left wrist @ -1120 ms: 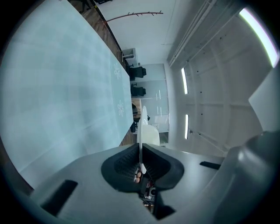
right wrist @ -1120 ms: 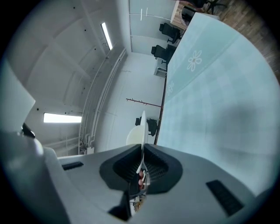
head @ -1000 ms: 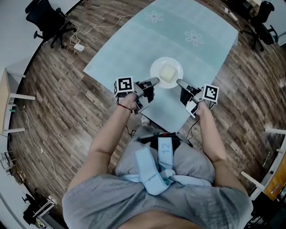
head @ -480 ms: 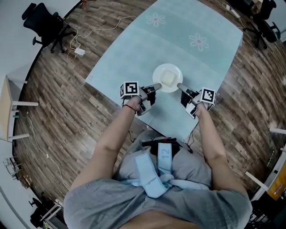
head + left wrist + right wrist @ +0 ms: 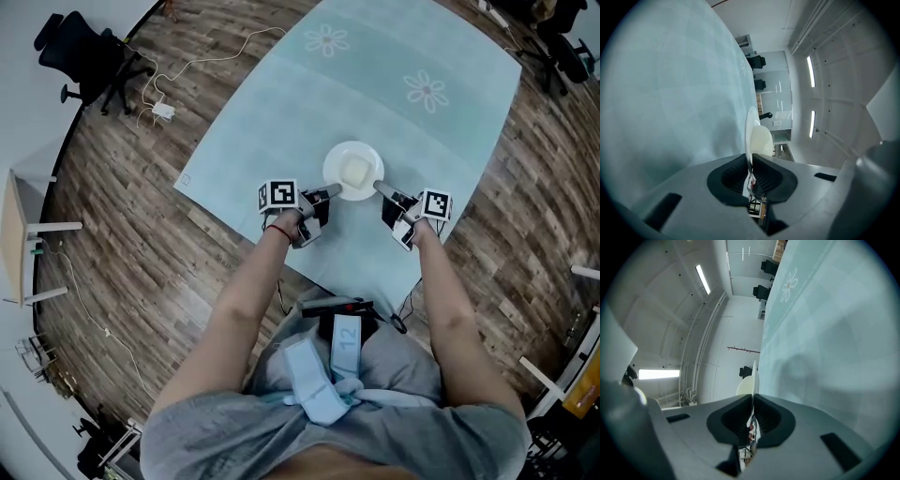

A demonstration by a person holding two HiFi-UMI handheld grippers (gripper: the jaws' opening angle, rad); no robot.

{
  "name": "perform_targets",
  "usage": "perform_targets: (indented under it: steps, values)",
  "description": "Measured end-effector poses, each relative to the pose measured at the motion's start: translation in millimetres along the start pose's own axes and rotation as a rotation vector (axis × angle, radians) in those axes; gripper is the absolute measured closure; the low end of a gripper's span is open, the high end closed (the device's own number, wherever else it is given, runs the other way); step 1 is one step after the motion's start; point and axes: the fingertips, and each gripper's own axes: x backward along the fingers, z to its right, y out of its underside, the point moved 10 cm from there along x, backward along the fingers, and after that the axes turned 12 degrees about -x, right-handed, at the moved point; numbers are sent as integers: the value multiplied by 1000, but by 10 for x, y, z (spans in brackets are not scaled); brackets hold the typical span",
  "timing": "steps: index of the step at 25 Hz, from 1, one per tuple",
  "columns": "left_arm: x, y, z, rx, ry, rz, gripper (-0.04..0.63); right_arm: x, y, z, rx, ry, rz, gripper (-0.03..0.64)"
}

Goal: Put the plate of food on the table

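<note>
Over the near part of the table (image 5: 281,103), covered in a pale blue cloth, the white plate (image 5: 353,171) hangs between both tongs – the left gripper (image 5: 330,191) clenched on its left rim, the right gripper (image 5: 379,187) pinching the opposite rim. A pale block of food (image 5: 353,170) sits on it. Whether the plate touches the cloth cannot be told. Two flower prints (image 5: 427,92) lie farther along the cloth, well apart from the plate. Beyond the table's left edge – on the wooden floor (image 5: 141,234) – sit an office chair (image 5: 89,56) and trailing cables (image 5: 187,66).
</note>
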Motion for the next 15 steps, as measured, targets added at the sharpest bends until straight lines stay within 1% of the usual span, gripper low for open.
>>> perform_targets:
  steps: [3, 6, 9, 15]
  values:
    - [-38, -86, -107, 3, -8, -7, 563, -82, -83, 94, -15, 15, 4, 577]
    - [-66, -153, -201, 7, -12, -4, 563, -160, -148, 157, -26, 7, 5, 577]
    - [-69, -163, -247, 15, -14, -5, 563, -195, -159, 190, -31, 10, 0, 577]
    - [-75, -160, -333, 29, -27, -14, 563, -233, -167, 256, -59, 46, 8, 577]
